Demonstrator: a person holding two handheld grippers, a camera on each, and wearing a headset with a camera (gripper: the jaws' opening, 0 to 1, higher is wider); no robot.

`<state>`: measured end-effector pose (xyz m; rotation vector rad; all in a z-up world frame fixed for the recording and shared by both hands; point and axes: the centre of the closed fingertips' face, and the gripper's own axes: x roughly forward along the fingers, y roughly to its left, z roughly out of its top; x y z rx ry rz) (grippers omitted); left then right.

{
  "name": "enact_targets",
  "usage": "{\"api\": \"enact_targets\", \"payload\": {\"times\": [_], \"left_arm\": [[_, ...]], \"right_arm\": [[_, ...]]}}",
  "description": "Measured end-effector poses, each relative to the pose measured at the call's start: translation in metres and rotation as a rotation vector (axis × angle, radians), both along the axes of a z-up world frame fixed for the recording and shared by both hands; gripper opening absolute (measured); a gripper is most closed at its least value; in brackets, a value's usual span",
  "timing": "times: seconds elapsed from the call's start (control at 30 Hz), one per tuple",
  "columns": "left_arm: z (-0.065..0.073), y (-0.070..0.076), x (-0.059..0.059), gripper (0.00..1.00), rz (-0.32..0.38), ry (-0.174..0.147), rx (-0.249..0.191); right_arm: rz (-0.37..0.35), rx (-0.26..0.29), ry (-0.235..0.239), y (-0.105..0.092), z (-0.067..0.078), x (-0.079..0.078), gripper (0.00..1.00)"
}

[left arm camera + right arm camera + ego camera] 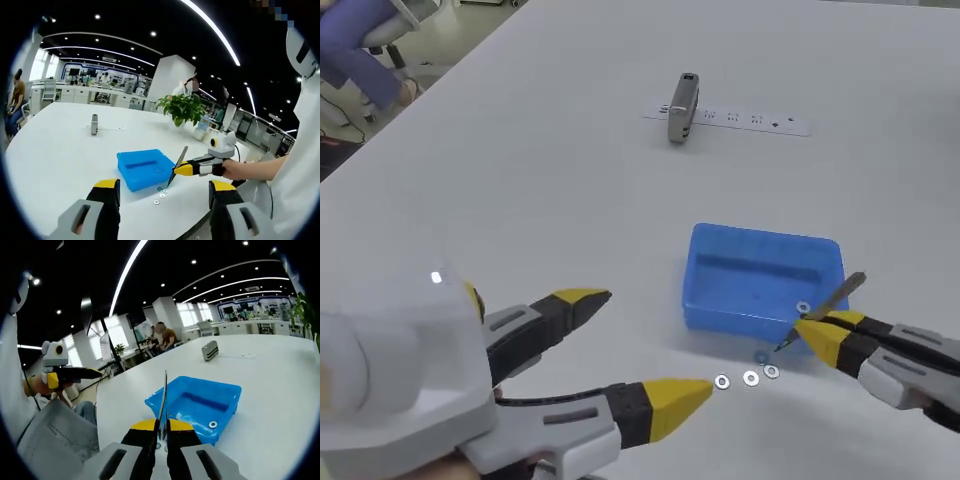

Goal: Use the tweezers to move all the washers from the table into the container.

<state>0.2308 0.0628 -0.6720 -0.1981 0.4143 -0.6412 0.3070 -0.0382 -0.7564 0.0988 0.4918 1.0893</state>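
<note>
Jaws of the right gripper (817,326) are pinched narrow on the slim grey metal tweezers (825,308). They clamp the tool partway along, so its blunt end slants up behind the yellow tips and its points angle down ahead of them toward the white table (520,180). Just below and to the side of those points, a few small silver metal washers (751,378) lie in a loose cluster on the table. I cannot tell whether the tweezer points touch any of them.

Jaws of the left gripper (635,345) are spread wide with nothing between them. The cluster sits just past the yellow tip of the jaw nearer the right gripper.

Directly beyond the right jaws stands the blue rectangular plastic container (765,262), with its near wall just behind the washers. A single washer (804,307) rests inside it against that wall, close beside the tweezers. In the right gripper view the tweezers rise straight up from the closed jaws, in front of the container's near corner.

Well beyond both pairs of jaws, a flat white power strip (750,119) lies on the table, with a grey adapter block (682,108) at one end.
</note>
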Motion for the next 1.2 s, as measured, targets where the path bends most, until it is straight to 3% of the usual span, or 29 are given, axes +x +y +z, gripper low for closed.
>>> {"api": "enact_targets", "payload": {"times": [0.13, 0.37, 0.53, 0.6, 0.63, 0.73, 1.0, 1.07, 1.13, 1.2], "left_arm": [[0.0, 0.001, -0.001, 0.73, 0.001, -0.001, 0.004], [-0.001, 0.004, -0.002, 0.73, 0.009, 0.001, 0.004], [-0.001, 0.005, -0.003, 0.73, 0.008, -0.001, 0.005], [-0.002, 0.004, -0.003, 0.73, 0.007, -0.002, 0.009], [-0.002, 0.004, -0.003, 0.73, 0.007, 0.0, 0.008], [-0.003, 0.004, -0.004, 0.73, 0.005, 0.002, 0.008], [-0.003, 0.004, -0.003, 0.73, 0.005, 0.0, 0.017], [-0.003, 0.004, -0.003, 0.73, 0.004, -0.001, 0.017], [-0.003, 0.004, -0.003, 0.73, 0.006, -0.003, 0.014], [-0.003, 0.004, -0.003, 0.72, 0.008, -0.004, 0.015]], "right_arm": [[-0.004, -0.043, -0.001, -0.002, -0.013, 0.0, 0.03], [0.015, -0.054, -0.012, 0.002, -0.014, 0.0, 0.04], [0.057, -0.118, -0.037, 0.006, -0.022, -0.008, 0.04], [0.075, -0.131, -0.058, 0.007, -0.021, -0.009, 0.04], [0.098, -0.163, -0.099, 0.007, -0.021, -0.009, 0.04], [0.161, -0.215, -0.152, 0.011, -0.021, -0.016, 0.04], [0.238, -0.298, -0.234, 0.016, -0.024, -0.024, 0.03], [0.225, -0.292, -0.226, 0.015, -0.024, -0.021, 0.03], [0.17, -0.265, -0.174, 0.011, -0.025, -0.016, 0.02], [0.143, -0.234, -0.163, 0.008, -0.021, -0.012, 0.02]]}}
